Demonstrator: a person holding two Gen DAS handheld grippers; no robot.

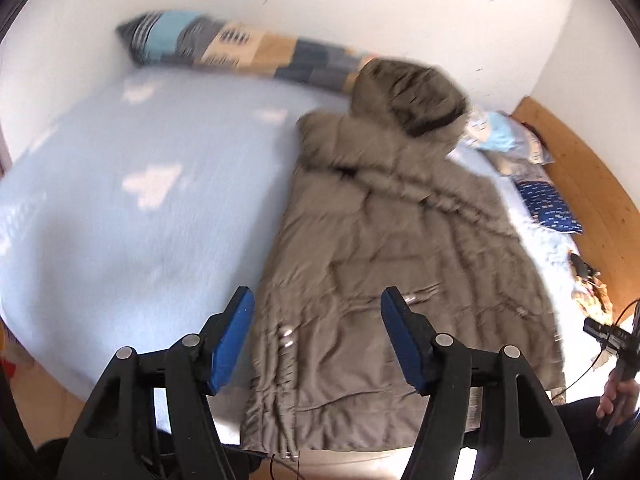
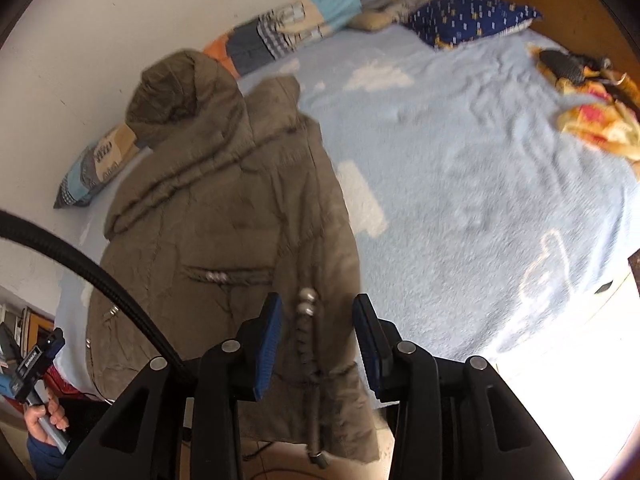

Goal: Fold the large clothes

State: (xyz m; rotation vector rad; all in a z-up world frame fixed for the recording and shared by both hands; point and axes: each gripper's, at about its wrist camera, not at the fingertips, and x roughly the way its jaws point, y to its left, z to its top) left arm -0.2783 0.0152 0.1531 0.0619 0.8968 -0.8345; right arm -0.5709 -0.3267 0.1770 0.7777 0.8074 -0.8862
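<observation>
With both the left gripper and right gripper held apart and empty above the hem, the olive hooded jacket is left flat on the blue bedspread, where its overhanging hem could be dragged off by a shallow pinch.

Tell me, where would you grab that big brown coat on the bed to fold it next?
Probably the bottom hem of the coat, coming from the near bed edge. It lies flat and lengthwise, hood by the far wall, hem hanging over the blue blanket toward us. Both the left tool and the right tool hang open just above that hem, so each could pinch a corner.
</observation>
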